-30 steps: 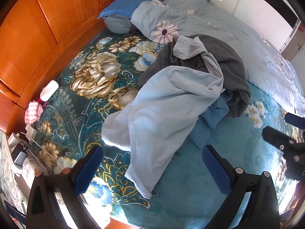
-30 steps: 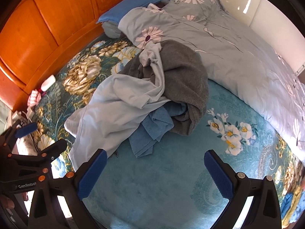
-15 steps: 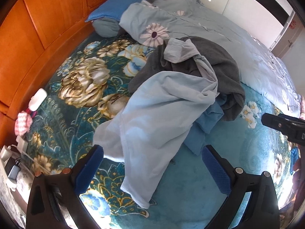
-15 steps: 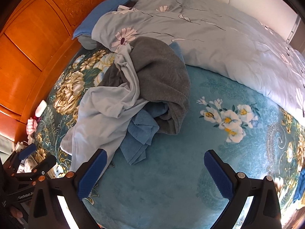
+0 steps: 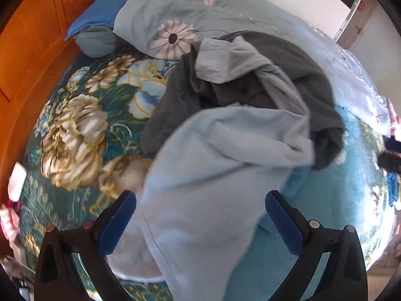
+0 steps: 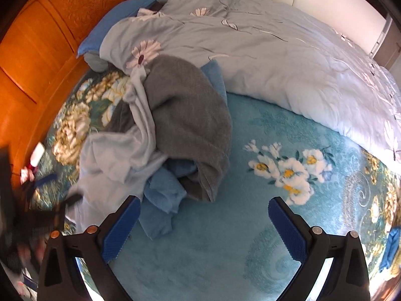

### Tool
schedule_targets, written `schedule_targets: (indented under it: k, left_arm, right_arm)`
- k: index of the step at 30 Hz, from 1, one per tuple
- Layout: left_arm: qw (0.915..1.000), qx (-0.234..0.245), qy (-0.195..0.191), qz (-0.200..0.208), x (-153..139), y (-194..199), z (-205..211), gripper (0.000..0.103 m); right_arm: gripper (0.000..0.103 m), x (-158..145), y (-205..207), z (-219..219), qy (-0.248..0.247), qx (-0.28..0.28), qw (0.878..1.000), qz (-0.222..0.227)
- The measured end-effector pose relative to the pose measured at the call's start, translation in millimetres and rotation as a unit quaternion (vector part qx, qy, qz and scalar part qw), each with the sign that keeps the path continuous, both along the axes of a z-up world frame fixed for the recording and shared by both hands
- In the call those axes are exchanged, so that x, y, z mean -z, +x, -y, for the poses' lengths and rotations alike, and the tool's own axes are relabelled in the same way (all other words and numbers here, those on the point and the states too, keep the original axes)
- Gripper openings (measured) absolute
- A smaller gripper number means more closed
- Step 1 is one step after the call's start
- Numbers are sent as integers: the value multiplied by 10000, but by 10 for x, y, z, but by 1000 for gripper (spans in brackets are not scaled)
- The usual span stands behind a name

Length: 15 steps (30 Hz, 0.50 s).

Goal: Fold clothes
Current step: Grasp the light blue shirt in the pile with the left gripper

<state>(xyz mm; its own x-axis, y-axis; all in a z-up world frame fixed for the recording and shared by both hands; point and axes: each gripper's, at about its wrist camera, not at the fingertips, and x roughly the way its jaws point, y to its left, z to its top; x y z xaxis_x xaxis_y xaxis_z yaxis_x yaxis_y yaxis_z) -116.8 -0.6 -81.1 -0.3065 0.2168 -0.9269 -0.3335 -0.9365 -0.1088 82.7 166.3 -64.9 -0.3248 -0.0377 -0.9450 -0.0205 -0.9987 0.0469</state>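
Between the wide-apart fingers of the left hand-held gripper point(image 5: 200, 223) lies the light blue garment point(image 5: 215, 175), not grasped. Right hand-held gripper point(image 6: 204, 228) is released too, the clothes pile point(image 6: 175, 135) ahead, leftward on the bed point(image 6: 250, 188).

The left claw point(image 5: 200, 222) is held with its blue-padded fingers point(image 5: 117, 222) spread wide apart, nothing gripped between them. The right claw point(image 6: 204, 228) is likewise held wide open and empty. Both are pointed forward and slightly downward.

clothes pile point(image 6: 160, 135) on bed point(image 6: 250, 238), quilt point(image 6: 263, 50) behind
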Motion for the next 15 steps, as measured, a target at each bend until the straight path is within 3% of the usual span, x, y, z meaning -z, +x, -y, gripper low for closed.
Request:
schedule_targets:
  k: [6, 7, 11, 13, 15]
  left_arm:
    - [9985, 345, 62, 415, 346, -359, 74, 101]
    - [9979, 421, 90, 483, 384, -386, 62, 93]
    - [9932, 597, 265, 959, 522, -446, 27, 29]
    - [9927, 508, 395, 1016, 509, -418, 39, 10]
    - [9930, 421, 540, 967, 443, -368, 68, 5]
  right_arm:
    - [103, 105, 274, -55, 147, 87, 9994, 285]
    - [103, 121, 308, -65, 172, 128, 9993, 318]
    - [103, 154, 386, -87, 164, 286, 9986, 416]
    - [103, 128, 398, -76, 160, 323, 9986, 387]
    - [103, 92, 395, -59, 134, 357, 9987, 349]
